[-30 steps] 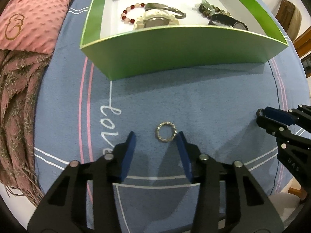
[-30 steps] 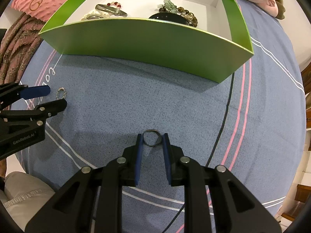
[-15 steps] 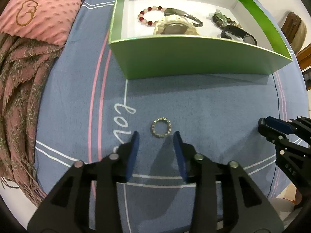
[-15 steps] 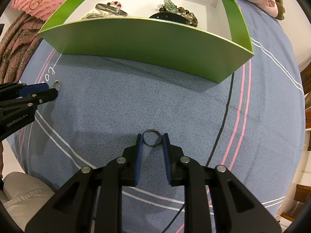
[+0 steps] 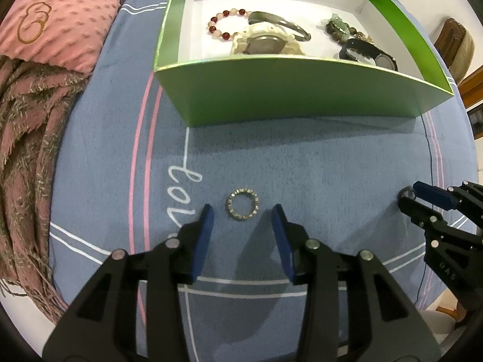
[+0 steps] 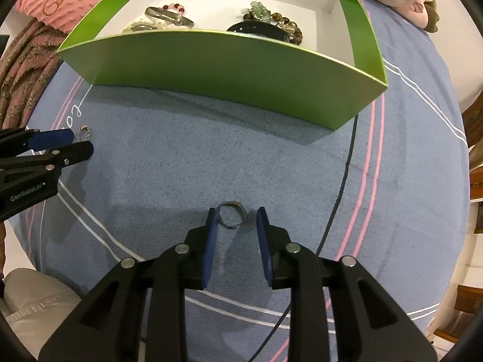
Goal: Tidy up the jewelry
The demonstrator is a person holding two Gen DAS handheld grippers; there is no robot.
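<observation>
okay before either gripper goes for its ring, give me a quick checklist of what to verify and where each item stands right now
1. Studded ring lies between the left gripper tips, no pad touching: ok.
2. Plain ring between the right gripper tips: ok, though it sits against the left pad with a gap on the other side, off centre.
3. Right jaws have just been opening and do not clamp the ring: not ok for lifting.
4. Plain ring flat on the blue cloth: cannot tell, it looks tilted.
5. Green box open with bare floor left: ok.
6. The two grippers well apart: ok.
</observation>
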